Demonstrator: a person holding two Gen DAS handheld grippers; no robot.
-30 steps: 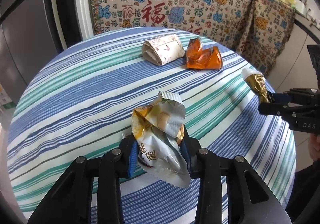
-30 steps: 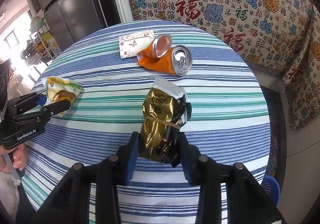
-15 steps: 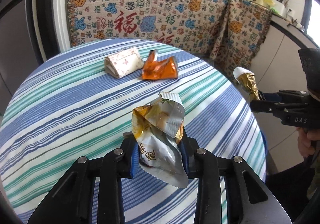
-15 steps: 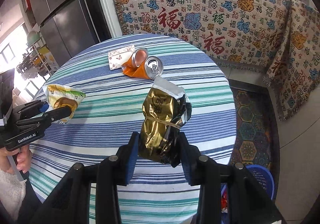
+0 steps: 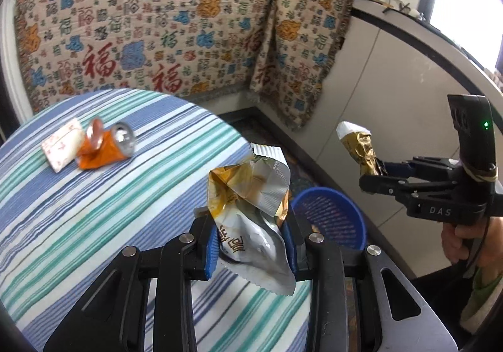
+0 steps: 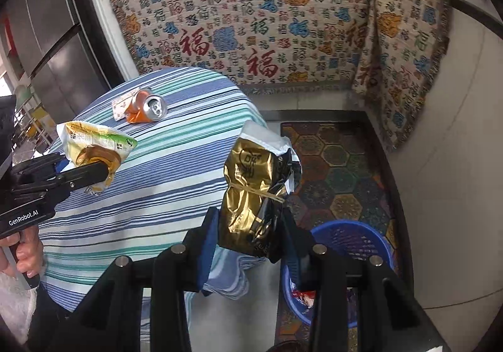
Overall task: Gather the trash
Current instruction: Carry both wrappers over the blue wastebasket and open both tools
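**Two wrappers lifted, two pieces left on the table**

On the striped table (image 5: 94,210) a crushed can (image 5: 105,147) and a folded paper (image 5: 61,147) remain. The blue basket (image 6: 352,238) sits on the floor beside it. The left gripper (image 5: 251,245) clamps a silver wrapper (image 5: 251,210); the right gripper (image 6: 248,232) clamps a gold wrapper (image 6: 251,194); neither is dropped in yet.

The round blue plastic mesh basket (image 6: 352,242) is half covered by gripper arms, so its contents (a red scrap shows) stay unclear. The flat white patterned paper packet (image 5: 61,144) and crushed orange drink can (image 5: 105,147) are motion-blurred, print unreadable.
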